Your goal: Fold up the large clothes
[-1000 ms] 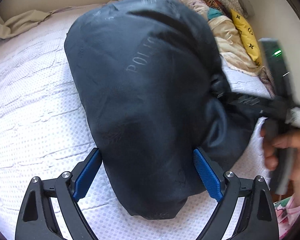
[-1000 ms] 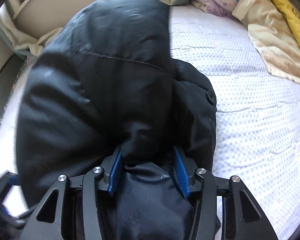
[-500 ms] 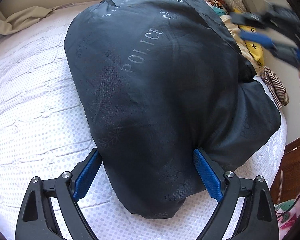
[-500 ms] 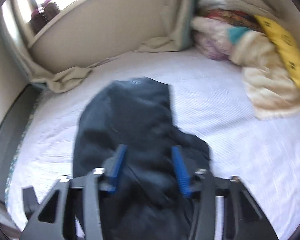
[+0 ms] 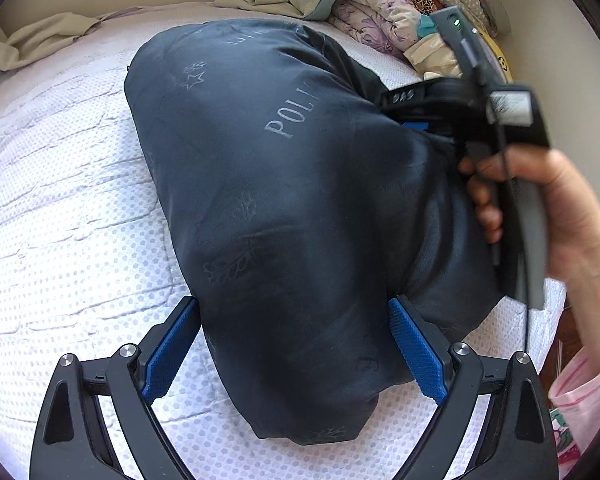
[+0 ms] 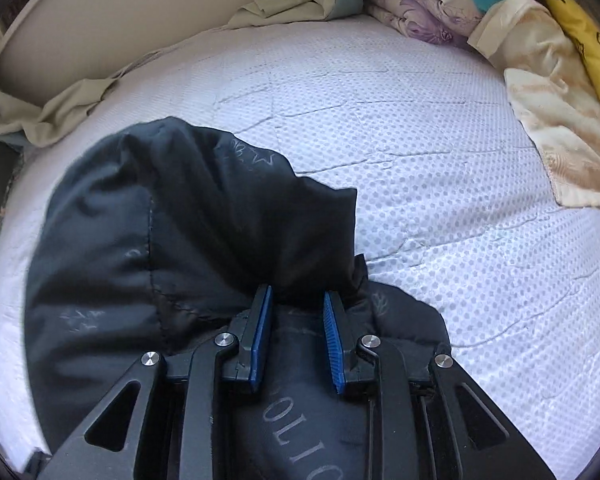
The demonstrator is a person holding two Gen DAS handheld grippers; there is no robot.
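A large dark navy jacket with faint "POLICE" lettering lies bunched on the white dotted mattress. My left gripper is open wide, its blue pads either side of the jacket's near end. My right gripper shows in the left wrist view at the jacket's right side, held by a hand. In the right wrist view its jaws stand partly open over the jacket, with dark cloth between the pads; whether it pinches the cloth is unclear.
A pile of folded quilts and a yellow pillow lies at the far right of the mattress. A beige sheet is crumpled along the headboard. The mattress edge and a wooden floor show at the right.
My right gripper swung away from the jacket, then came back down onto its right side. The jacket's top has shifted and slumped. My left gripper stayed open around the near end.
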